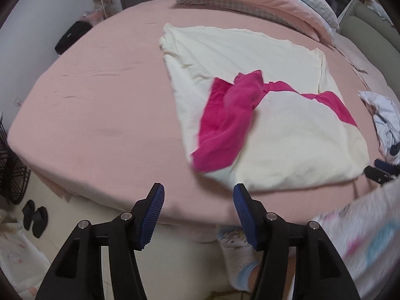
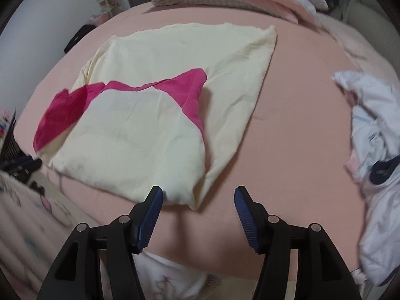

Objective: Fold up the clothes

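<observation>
Left gripper (image 1: 198,195) fingers spread, nothing between the blue pads, hanging over the near edge of the bed (image 1: 100,105); the shirt's near hem lies just beyond the right finger (image 1: 241,200), not touching as far as can be told. Right gripper (image 2: 198,196) fingers also spread, empty; its left finger (image 2: 156,197) sits right at the shirt's near corner, contact unclear, right finger over bare sheet. Shirt (image 1: 287,150) is cream with pink sleeves, lying flat on the pink sheet in the near-middle of the bed, partly folded: the lower cream panel is doubled over the body, and a pink sleeve (image 1: 230,122) is flopped across the side toward the bed's left edge, bunched and slightly blurred. In the right wrist view the same shirt (image 2: 150,137) shows the other pink sleeve (image 2: 192,92) tucked along the fold toward the bed's right side, cream body running on toward the far edge. Clothes pile (image 2: 375,137), white and pale blue with a dark bit, sits crumpled at the bed's right edge, well apart from the shirt. Quilt (image 1: 250,2), pink with a checked layer, is folded at the far edge. Person's patterned sleeve (image 1: 362,237) is at lower right in the left wrist view, blurred. Black slippers (image 1: 35,217) on the floor off the bed's near left corner, beside a black wire rack (image 1: 12,170).
</observation>
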Demonstrator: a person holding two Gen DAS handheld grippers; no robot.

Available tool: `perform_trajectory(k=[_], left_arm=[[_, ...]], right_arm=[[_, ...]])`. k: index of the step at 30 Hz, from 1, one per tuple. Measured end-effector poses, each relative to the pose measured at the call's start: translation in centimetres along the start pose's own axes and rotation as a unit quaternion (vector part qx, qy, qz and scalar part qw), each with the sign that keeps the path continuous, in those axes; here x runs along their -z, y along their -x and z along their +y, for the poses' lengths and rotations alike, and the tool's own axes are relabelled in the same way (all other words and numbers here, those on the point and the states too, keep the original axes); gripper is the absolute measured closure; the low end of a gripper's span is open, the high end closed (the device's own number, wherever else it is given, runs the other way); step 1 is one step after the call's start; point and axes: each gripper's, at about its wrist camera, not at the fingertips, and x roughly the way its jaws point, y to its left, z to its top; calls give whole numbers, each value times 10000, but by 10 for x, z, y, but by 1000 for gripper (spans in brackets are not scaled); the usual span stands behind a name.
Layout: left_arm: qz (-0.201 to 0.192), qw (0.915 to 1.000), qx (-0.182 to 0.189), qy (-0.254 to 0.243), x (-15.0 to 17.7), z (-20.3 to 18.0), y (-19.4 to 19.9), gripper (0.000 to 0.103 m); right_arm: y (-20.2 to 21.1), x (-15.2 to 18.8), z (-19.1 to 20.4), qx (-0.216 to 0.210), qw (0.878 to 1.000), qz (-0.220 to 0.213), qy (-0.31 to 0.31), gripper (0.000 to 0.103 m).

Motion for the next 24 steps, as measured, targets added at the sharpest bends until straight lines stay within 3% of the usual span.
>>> perform_trajectory(k=[3, 5, 10, 12, 14, 17, 20, 24], left_arm=[[-135, 9999, -65, -2, 9, 14, 9, 48], [-202, 9997, -135, -59, 13, 21, 12, 48], [-524, 9931, -483, -934, 19, 9, 18, 48], [-814, 9847, -599, -1421, 23, 0, 21, 48], [-1181, 9693, -782, -2012, 31, -12, 24, 48], [-1602, 9367, -1160, -2890, 44, -26, 22, 48], [-1794, 9089, -1410, -3492, 53, -31, 16, 48], [-2183, 8593, -1932, -4204, 59, -35, 8, 48]], right_arm=[[13, 13, 9, 467, 9959, -179, 756, 44], [19, 25, 17, 832, 9861, -312, 1404, 44], [25, 50, 32, 1669, 9528, -531, 2481, 44], [24, 53, 34, 1713, 9489, -543, 2596, 44], [24, 56, 34, 1758, 9464, -566, 2649, 44], [27, 62, 35, 1917, 9367, -760, 2830, 44], [29, 66, 37, 2075, 9233, -978, 3081, 44], [27, 74, 47, 2588, 8761, -1238, 3874, 44]])
